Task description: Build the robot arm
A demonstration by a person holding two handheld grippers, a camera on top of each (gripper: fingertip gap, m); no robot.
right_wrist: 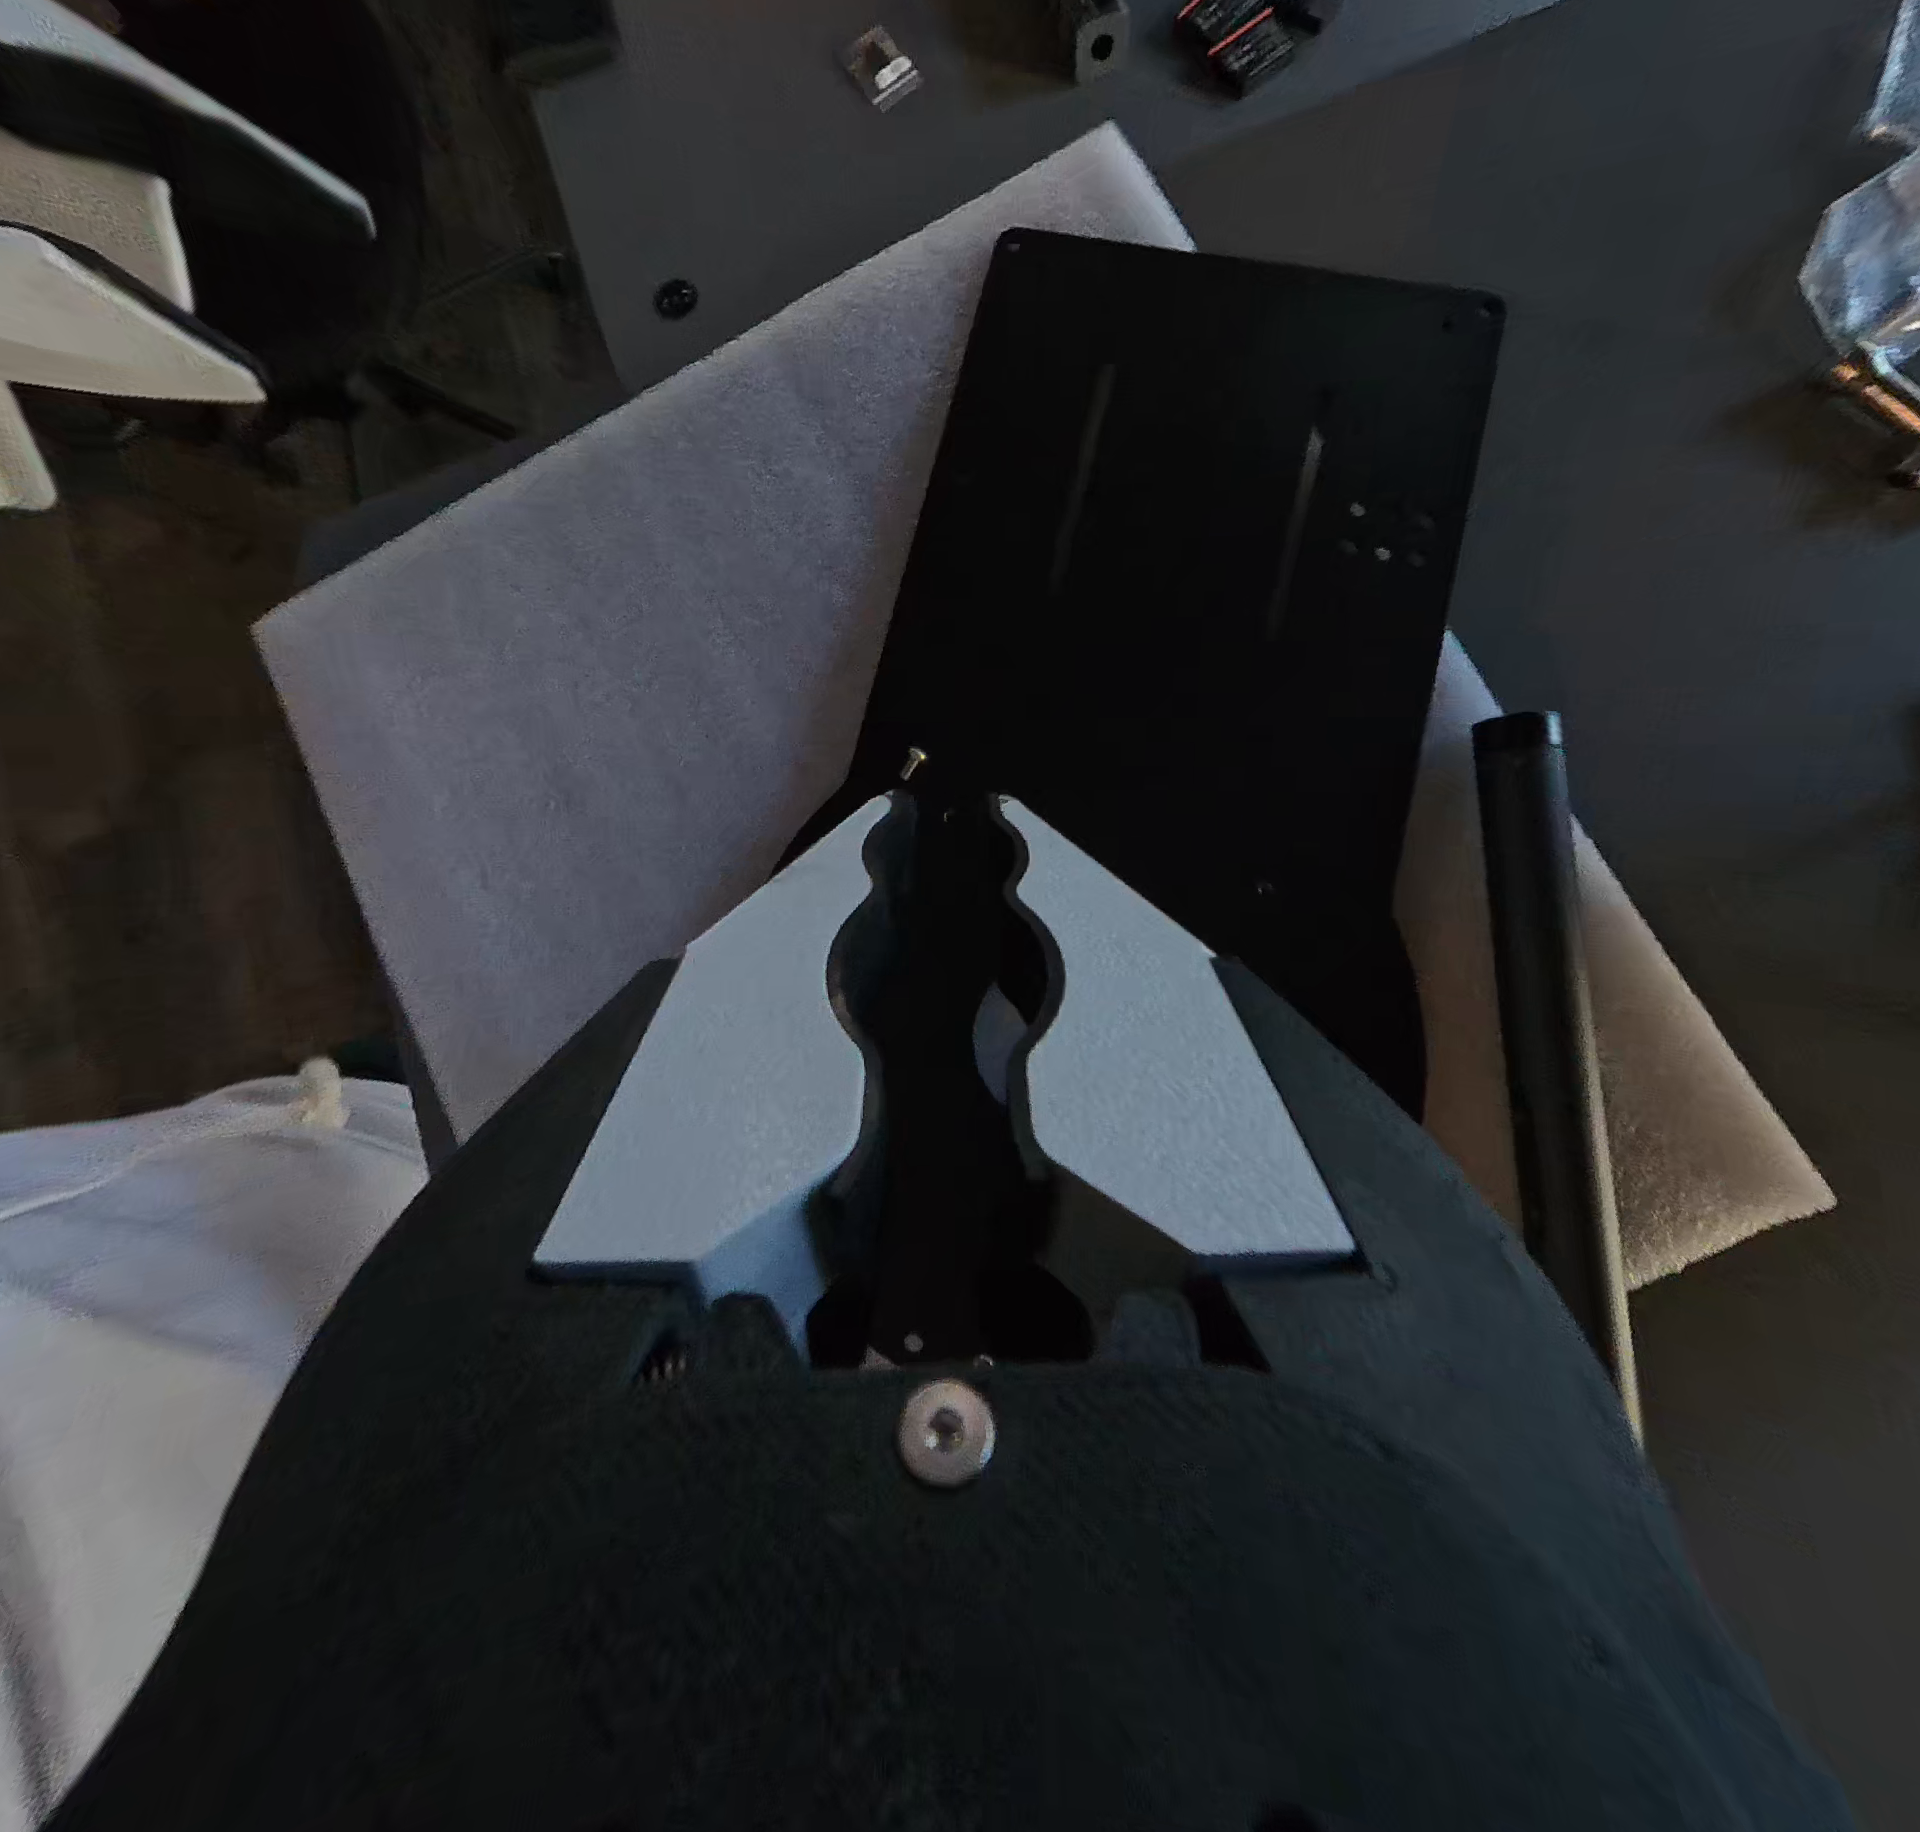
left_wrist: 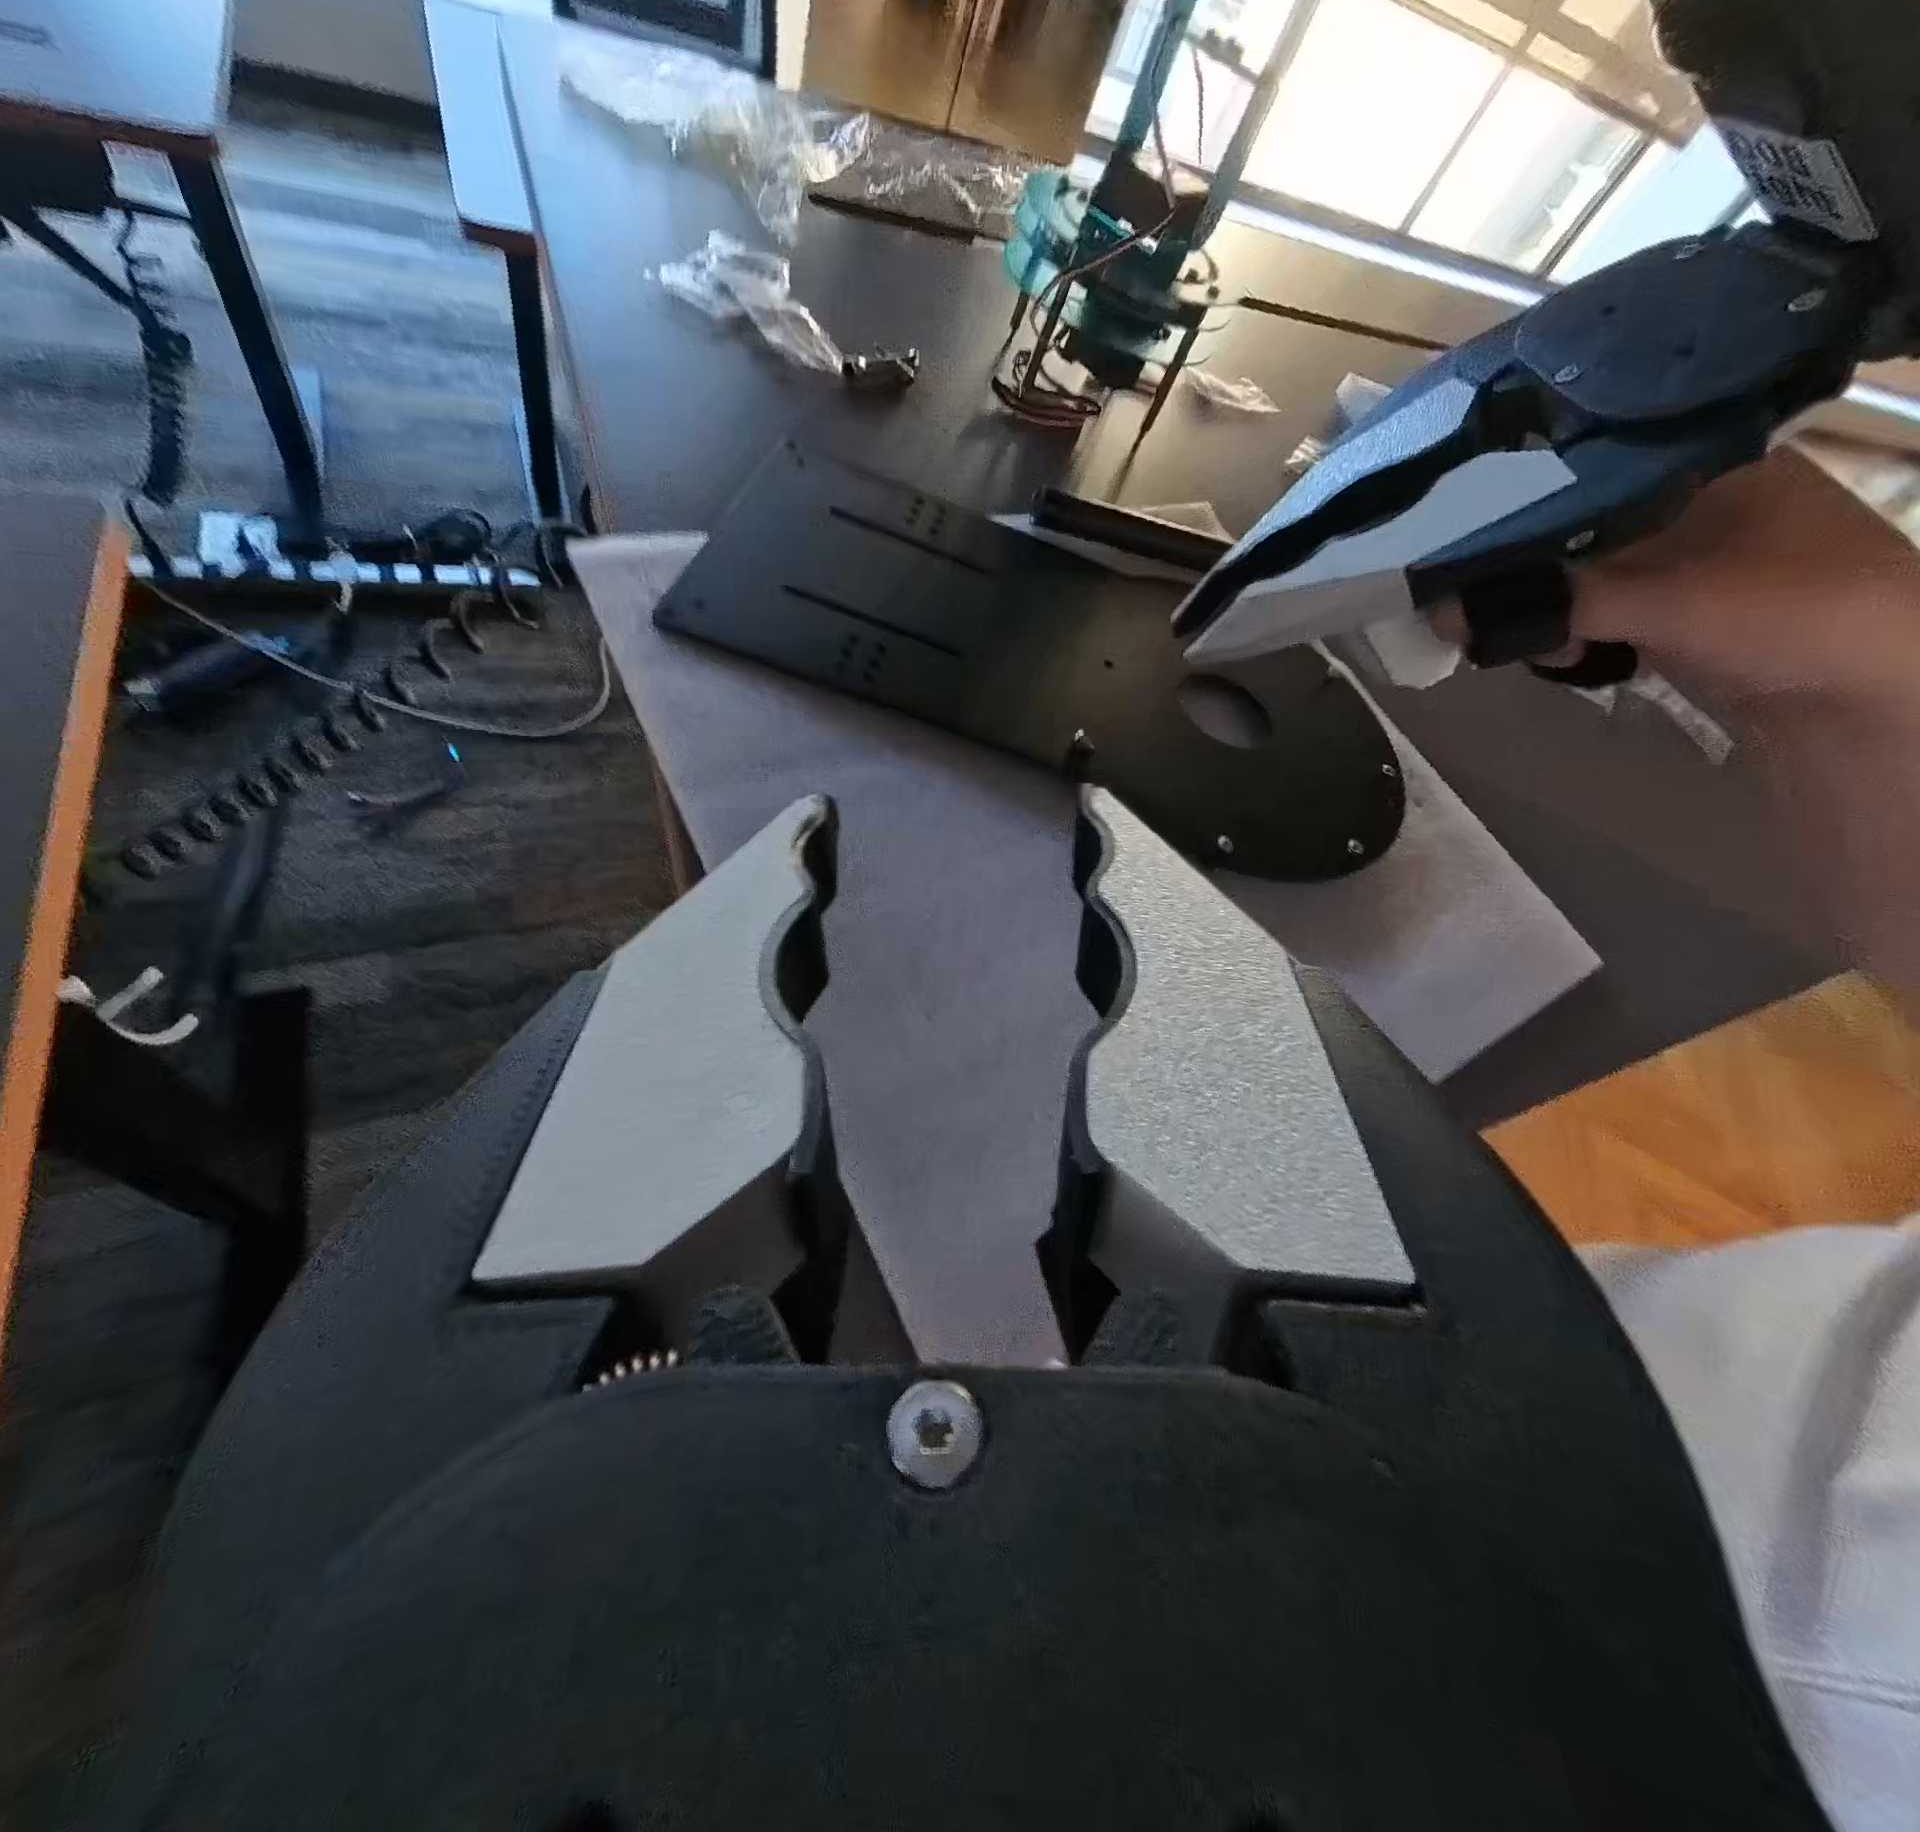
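Note:
A black metal plate (left_wrist: 935,619) with slots and a round holed end lies on a white foam sheet (left_wrist: 727,722) on the dark table. A small screw (left_wrist: 1081,743) stands on the plate's near edge. My left gripper (left_wrist: 954,811) is open and empty, hovering over the foam just short of the screw. My right gripper (left_wrist: 1190,639) points down at the plate beside the round hole. In the right wrist view the right gripper (right_wrist: 948,800) has its jaws a narrow gap apart over the plate (right_wrist: 1195,535), with nothing seen between them. The screw (right_wrist: 914,759) is just past its left fingertip.
A black tube (right_wrist: 1548,1003) lies along the foam's (right_wrist: 623,691) right side. A teal wired device (left_wrist: 1101,265) and clear plastic bags (left_wrist: 748,286) sit farther back. Small black boxes (right_wrist: 1257,16) are at the far edge. A power strip and cables (left_wrist: 332,567) lie on the floor left. The gap from one gripper's tips to the other's is roughly 15 centimeters.

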